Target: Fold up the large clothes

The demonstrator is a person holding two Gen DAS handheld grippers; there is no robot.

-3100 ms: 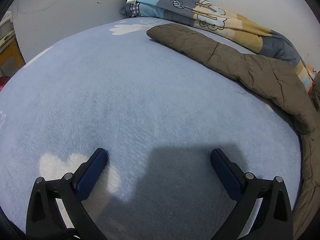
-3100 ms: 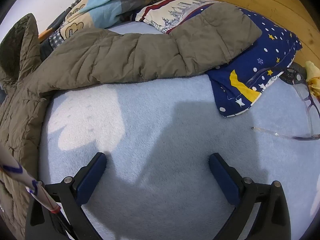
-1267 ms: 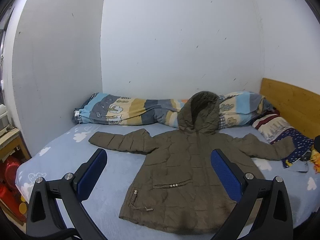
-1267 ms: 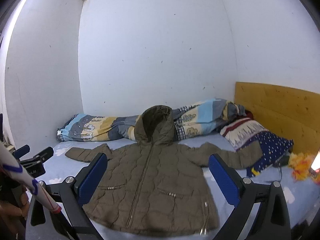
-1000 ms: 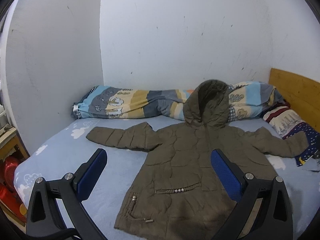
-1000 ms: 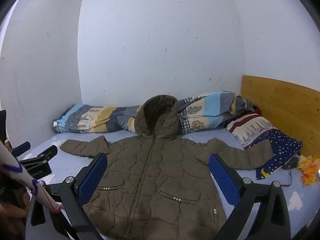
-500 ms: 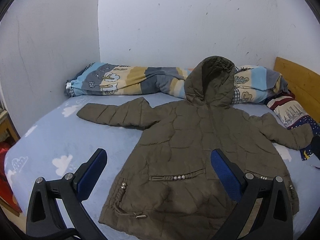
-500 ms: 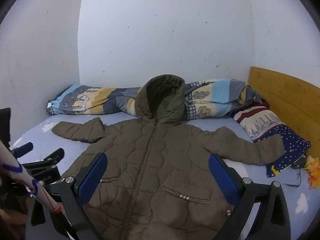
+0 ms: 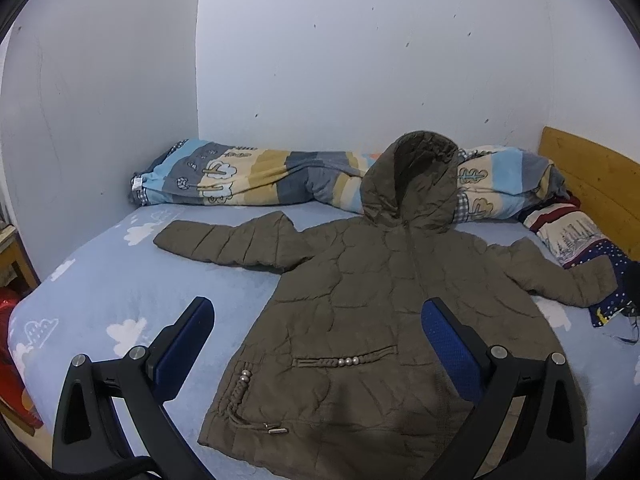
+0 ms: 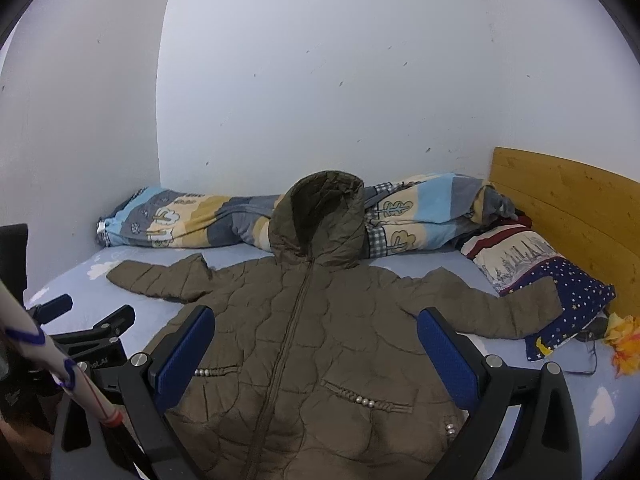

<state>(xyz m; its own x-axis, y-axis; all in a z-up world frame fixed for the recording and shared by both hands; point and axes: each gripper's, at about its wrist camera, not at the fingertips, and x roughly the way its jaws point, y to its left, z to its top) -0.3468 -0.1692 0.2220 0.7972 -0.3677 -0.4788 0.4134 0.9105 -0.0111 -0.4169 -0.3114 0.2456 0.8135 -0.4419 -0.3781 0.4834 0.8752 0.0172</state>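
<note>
An olive quilted hooded jacket [image 9: 372, 304] [image 10: 304, 344] lies front-up and zipped on a light blue bed sheet [image 9: 100, 300], sleeves spread to both sides. Its hood [image 10: 320, 220] leans against the rolled duvet at the wall. My left gripper [image 9: 316, 344] is open, held above the jacket's lower left hem, touching nothing. My right gripper [image 10: 316, 356] is open too, hovering over the jacket's lower middle. The left gripper [image 10: 80, 328] also shows at the left edge of the right wrist view.
A rolled striped duvet [image 9: 248, 180] lies along the back wall. Pillows [image 10: 540, 264] sit by the wooden headboard [image 10: 568, 208] at right, with the right sleeve cuff resting on the starry one. A wooden stand [image 9: 12, 256] and red things [image 9: 8, 344] are left of the bed.
Both grippers have come closer to the bed and tilted down, so the jacket fills more of each view. Three seconds ago they were low over the sheet beside the sleeves.
</note>
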